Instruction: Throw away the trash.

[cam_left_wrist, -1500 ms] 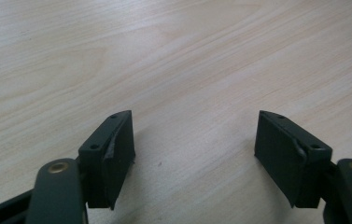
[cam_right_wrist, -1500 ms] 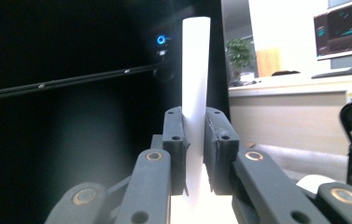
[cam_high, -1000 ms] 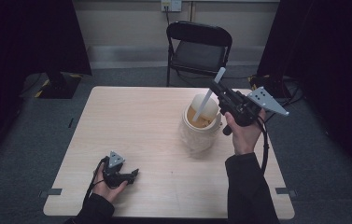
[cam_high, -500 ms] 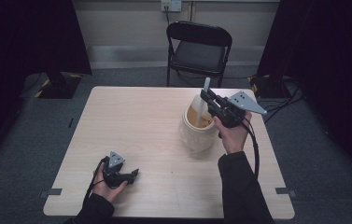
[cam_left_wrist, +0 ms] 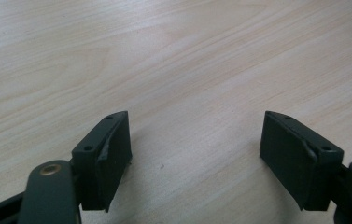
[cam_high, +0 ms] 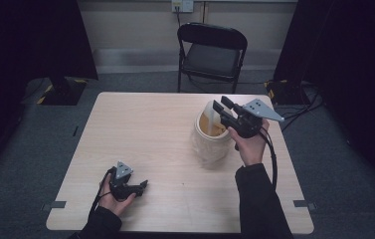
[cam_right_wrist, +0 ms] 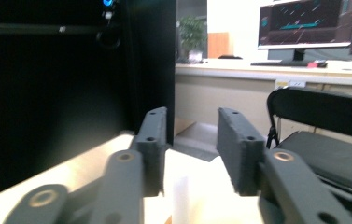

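High view showed a person seated at a pale wooden table (cam_high: 140,129), holding 1 two-jaw gripper in each hand. The right gripper (cam_high: 221,105) hung over the mouth of a cream jar (cam_high: 210,144) that stood right of the table's centre. A pale stick-like utensil (cam_high: 210,113) stood in the jar, its top just beside the jaw tips.

In the right gripper view, the 2 black jaws stood apart with a gap between them, and a white upright shape, probably the utensil (cam_right_wrist: 181,196), sat low in that gap. Whether the jaws touched it could not be told. The blur there hid its edges.

The left gripper (cam_high: 142,184) rested on the table near the front edge, well apart from the jar. In the left gripper view its jaws (cam_left_wrist: 194,158) were wide apart over bare wood, holding nothing.

The step in hand looked like putting the utensil into the jar, with the release seemingly under way. The next move probably called for lifting the right gripper straight up, clear of the rim, so the jar did not tip.

The jar's inside looked amber, but its contents were hard to make out. The utensil's lower end was hidden inside the jar. A black folding chair (cam_high: 214,55) stood beyond the table.
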### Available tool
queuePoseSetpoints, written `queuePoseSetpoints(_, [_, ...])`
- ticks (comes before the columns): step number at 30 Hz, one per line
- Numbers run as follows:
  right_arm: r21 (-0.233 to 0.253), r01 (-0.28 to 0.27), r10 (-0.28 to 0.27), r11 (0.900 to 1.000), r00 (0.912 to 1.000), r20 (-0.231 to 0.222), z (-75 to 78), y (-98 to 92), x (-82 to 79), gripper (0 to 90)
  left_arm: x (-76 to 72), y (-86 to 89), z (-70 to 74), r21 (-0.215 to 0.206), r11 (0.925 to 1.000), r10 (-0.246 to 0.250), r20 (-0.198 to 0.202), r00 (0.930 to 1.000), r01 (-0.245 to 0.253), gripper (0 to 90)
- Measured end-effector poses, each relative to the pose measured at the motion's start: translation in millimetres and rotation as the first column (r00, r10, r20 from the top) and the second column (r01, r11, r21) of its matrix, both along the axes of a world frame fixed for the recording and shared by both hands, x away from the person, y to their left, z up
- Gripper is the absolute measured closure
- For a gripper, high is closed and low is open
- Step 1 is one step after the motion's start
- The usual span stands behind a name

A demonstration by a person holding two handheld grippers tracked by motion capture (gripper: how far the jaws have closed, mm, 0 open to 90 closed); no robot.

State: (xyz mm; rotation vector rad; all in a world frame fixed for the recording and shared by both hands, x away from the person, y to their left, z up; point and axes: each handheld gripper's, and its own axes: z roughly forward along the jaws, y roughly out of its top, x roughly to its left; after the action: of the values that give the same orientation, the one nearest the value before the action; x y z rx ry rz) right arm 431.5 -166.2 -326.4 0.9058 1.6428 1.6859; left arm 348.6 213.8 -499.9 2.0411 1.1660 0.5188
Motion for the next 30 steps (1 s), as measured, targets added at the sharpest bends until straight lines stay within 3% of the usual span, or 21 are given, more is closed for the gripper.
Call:
queuePoseSetpoints(8, [0.027,0.086,-0.086,0.996,0.9962,0.01,-0.6,-34.0,-14.4,45.4,0.0,0.0,0.0,0.0,1.0,0.001,0.001,1.0,-0.001,24.5])
queuePoseSetpoints(9, [0.025,0.11,-0.11,0.994,0.9938,-0.018,-9.3,-45.0,-19.4,42.0,0.0,0.0,0.0,0.001,1.0,0.0,0.001,1.0,0.0,24.5])
queuePoseSetpoints(11, [0.022,0.12,-0.12,0.992,0.9922,-0.035,-14.2,-49.3,-21.6,40.7,0.0,0.0,0.1,0.0,1.0,0.0,-0.001,1.0,0.0,24.4])
queuePoseSetpoints(12, [0.006,0.142,-0.141,0.99,0.9874,-0.071,-25.9,-57.1,-26.0,38.4,0.0,0.0,0.1,0.001,1.0,0.001,-0.001,1.0,-0.001,24.5])
queuePoseSetpoints(14, [0.003,0.15,-0.149,0.989,0.9853,-0.085,-30.9,-59.8,-27.7,38.0,0.0,-0.1,0.0,-0.002,1.0,0.001,-0.001,1.0,-0.001,24.5])
queuePoseSetpoints(16, [-0.001,0.163,-0.161,0.987,0.9778,-0.133,-47.2,-67.6,-33.0,36.8,0.0,-0.1,0.0,-0.001,1.0,0.001,-0.001,1.0,-0.001,24.4])
queuePoseSetpoints(18, [-0.026,0.184,-0.186,0.983,0.9633,-0.194,-71.5,-77.4,-39.6,35.7,0.0,0.0,0.1,-0.001,1.0,0.001,-0.001,1.0,-0.001,24.4])
queuePoseSetpoints(20, [-0.034,0.191,-0.194,0.981,0.9583,-0.21,-77.7,-79.9,-40.9,35.5,0.1,0.1,0.1,0.001,1.0,0.0,0.0,1.0,0.0,24.4])
queuePoseSetpoints(21, [-0.054,0.203,-0.21,0.978,0.9418,-0.262,-95.8,-88.6,-44.2,34.6,0.0,-0.1,0.0,0.001,1.0,0.002,0.002,1.0,-0.002,24.4])
queuePoseSetpoints(22, [-0.058,0.208,-0.216,0.976,0.9347,-0.282,-101.5,-91.5,-45.0,34.4,0.1,0.0,-0.2,-0.002,1.0,0.001,0.002,1.0,-0.001,24.4])
queuePoseSetpoints(23, [-0.058,0.208,-0.216,0.976,0.9347,-0.282,-101.5,-91.5,-45.0,34.4,0.1,0.0,-0.2,-0.002,1.0,0.001,0.002,1.0,-0.001,24.4])
queuePoseSetpoints(24, [-0.081,0.219,-0.233,0.972,0.9141,-0.332,-117.4,-99.9,-47.0,33.9,0.1,0.0,-0.2,-0.002,1.0,0.001,0.002,1.0,-0.001,24.4])
queuePoseSetpoints(25, [-0.081,0.219,-0.233,0.972,0.9141,-0.332,-117.4,-99.9,-47.0,33.9,0.1,0.0,-0.2,-0.002,1.0,0.001,0.002,1.0,-0.001,24.4])
queuePoseSetpoints(26, [-0.112,0.228,-0.254,0.967,0.8909,-0.377,-131.4,-107.5,-48.5,33.5,0.1,-0.1,-0.2,-0.004,1.0,0.002,0.002,1.0,-0.002,24.3])
queuePoseSetpoints(27, [-0.112,0.228,-0.254,0.967,0.8909,-0.377,-131.4,-107.5,-48.5,33.5,0.1,-0.1,-0.3,-0.005,1.0,0.0,0.001,1.0,0.0,24.3])
queuePoseSetpoints(28, [-0.136,0.231,-0.266,0.964,0.8743,-0.406,-140.8,-112.7,-49.8,33.5,0.1,-0.1,-0.3,-0.005,1.0,0.001,0.001,1.0,-0.001,24.3])
queuePoseSetpoints(29, [-0.136,0.231,-0.266,0.964,0.8743,-0.406,-140.8,-112.7,-49.8,33.5,0.1,-0.1,-0.3,-0.005,1.0,0.001,0.001,1.0,-0.001,24.3])
queuePoseSetpoints(30, [-0.18,0.226,-0.284,0.957,0.849,-0.446,-149.3,-117.0,-50.2,32.6,0.3,0.0,-0.3,-0.008,1.0,-0.002,0.0,1.0,0.002,24.2])
